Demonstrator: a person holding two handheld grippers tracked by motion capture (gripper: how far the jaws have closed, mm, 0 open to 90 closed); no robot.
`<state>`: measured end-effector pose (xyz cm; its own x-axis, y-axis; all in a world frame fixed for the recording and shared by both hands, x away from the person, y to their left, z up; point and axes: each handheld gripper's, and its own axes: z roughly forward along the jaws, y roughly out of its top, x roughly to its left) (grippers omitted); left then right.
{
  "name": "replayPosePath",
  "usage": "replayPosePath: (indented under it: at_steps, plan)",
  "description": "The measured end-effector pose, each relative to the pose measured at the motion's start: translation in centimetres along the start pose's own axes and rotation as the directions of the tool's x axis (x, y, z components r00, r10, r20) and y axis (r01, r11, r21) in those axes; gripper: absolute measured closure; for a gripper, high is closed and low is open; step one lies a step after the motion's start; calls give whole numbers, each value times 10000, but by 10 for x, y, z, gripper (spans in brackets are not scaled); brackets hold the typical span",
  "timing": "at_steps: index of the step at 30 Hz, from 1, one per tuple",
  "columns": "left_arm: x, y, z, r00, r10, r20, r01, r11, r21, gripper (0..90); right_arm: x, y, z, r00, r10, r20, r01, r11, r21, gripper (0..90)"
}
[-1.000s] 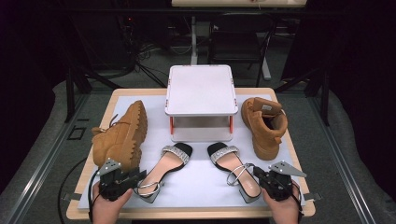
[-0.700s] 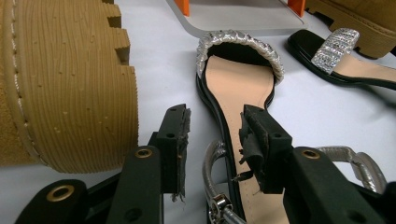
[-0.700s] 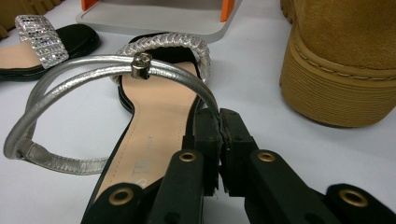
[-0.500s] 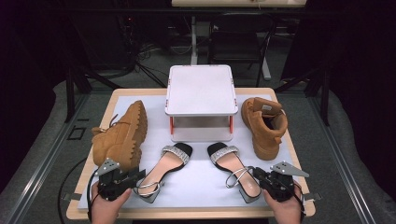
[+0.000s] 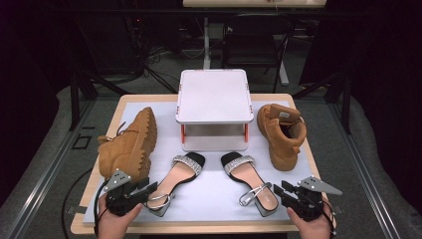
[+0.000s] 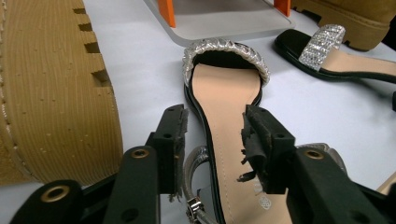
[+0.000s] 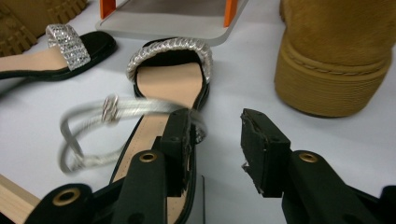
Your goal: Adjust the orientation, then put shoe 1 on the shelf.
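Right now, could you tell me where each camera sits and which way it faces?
High view: above the person's side, facing forward and down on the table; both hands show.
Left gripper view: on the left gripper, facing the left sandal.
Right gripper view: on the right gripper, facing the right sandal.
Both gripper views share the rack.

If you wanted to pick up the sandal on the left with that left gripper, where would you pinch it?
I'd likely pinch the left sandal across its narrow heel end, coming in low from the person's side. In the left gripper view the open left gripper already straddles the flat footbed there, and the sole looks thin enough to fit between the jaws. The silver ankle strap looks too floppy to grip.
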<state>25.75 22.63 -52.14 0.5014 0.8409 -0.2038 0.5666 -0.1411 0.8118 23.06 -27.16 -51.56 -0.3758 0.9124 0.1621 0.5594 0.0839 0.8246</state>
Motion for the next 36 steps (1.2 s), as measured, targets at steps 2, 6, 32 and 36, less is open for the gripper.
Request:
replayPosePath:
  at_steps: [2,6,32,36]
  plan:
    - [-1,1,0,10000,91,-23,-91,9999,114,568,-3,1,-4,9999,137,87,-136,9998,-127,616]
    - [-2,3,0,9998,155,-102,-155,9999,68,537,-4,5,-4,9995,305,-22,-305,9995,-125,561]
    - [-19,37,18,9933,1158,-32,-1147,9874,1089,393,37,46,24,9811,-1738,-857,1766,9839,266,499]
    - [-20,38,24,9934,1144,-94,-1125,9865,1186,365,45,49,37,9801,-1844,-728,1885,9806,534,445]
